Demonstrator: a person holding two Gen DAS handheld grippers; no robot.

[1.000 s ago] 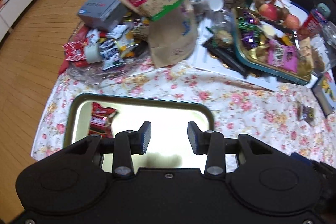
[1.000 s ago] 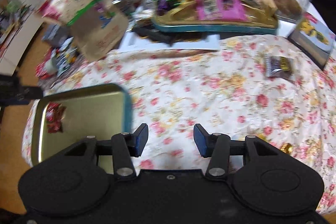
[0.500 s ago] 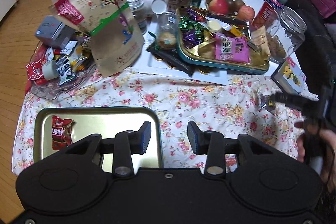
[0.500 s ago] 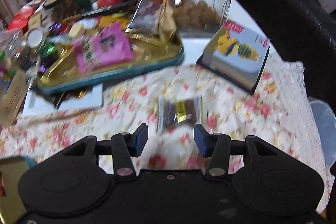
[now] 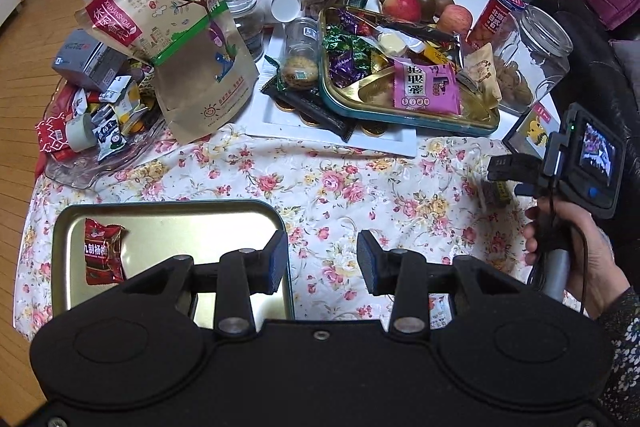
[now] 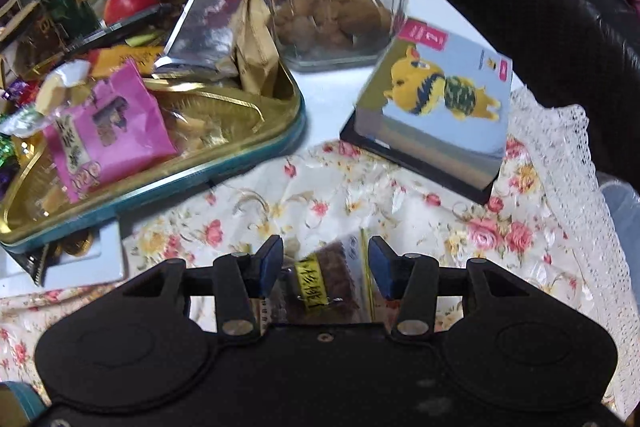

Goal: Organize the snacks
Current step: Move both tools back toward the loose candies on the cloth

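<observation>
The right gripper (image 6: 325,269) points steeply down at the flowered counter (image 6: 328,195), its fingers (image 6: 270,263) released and standing apart on either side of a small brown snack packet (image 6: 328,279) with a yellow label. The packet lies flat on the cloth directly between and below them; neither pad presses on it. Beyond the fingers and to their left sits the gold snack tray (image 6: 256,147) with a pink packet (image 6: 106,131); ahead to the right lies a box with a yellow toy picture (image 6: 436,107).

The left gripper (image 5: 322,263) hovers with its fingers (image 5: 276,261) released and nothing between them. Its left finger overlaps the edge of a metal tray (image 5: 168,211), where a red snack packet (image 5: 102,253) lies well to the left.
</observation>
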